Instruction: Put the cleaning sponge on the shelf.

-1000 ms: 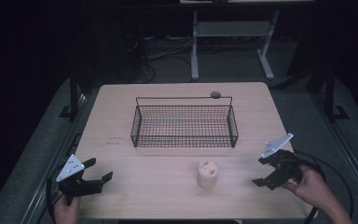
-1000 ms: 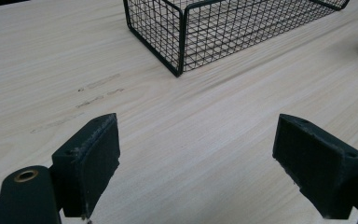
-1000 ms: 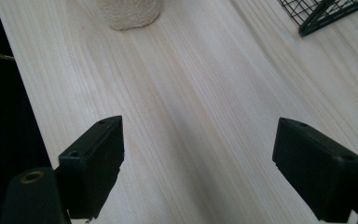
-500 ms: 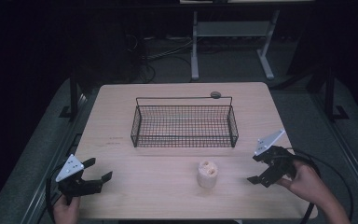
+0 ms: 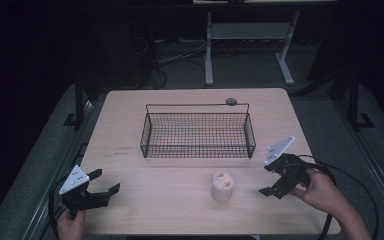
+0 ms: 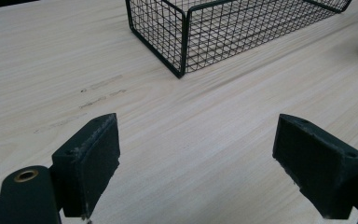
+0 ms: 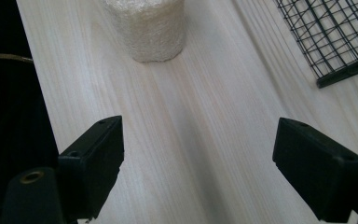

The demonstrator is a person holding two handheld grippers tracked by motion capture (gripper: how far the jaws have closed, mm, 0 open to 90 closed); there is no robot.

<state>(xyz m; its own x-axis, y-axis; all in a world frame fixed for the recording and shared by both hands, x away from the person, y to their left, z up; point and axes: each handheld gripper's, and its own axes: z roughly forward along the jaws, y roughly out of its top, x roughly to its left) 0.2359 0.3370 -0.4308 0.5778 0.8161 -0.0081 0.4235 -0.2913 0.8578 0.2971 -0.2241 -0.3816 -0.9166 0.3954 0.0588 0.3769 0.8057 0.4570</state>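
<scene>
The right gripper [image 5: 276,181] hangs with jaws spread wide, aimed at a pale wrapped roll [image 5: 222,186] standing upright on the wooden table [image 5: 130,130], near but apart, its long axis vertical, just in front of the wire basket [image 5: 198,131]. The left gripper [image 5: 99,189] gapes too, well away.

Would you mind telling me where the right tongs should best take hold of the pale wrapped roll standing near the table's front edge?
Grip the pale wrapped roll across its round side wall, about mid-height, coming in level from its right, where the open right tongs already face it. It stands upright, apart from the wire basket, so both flanks look free; its top looks uneven, probably a poorer hold.
</scene>
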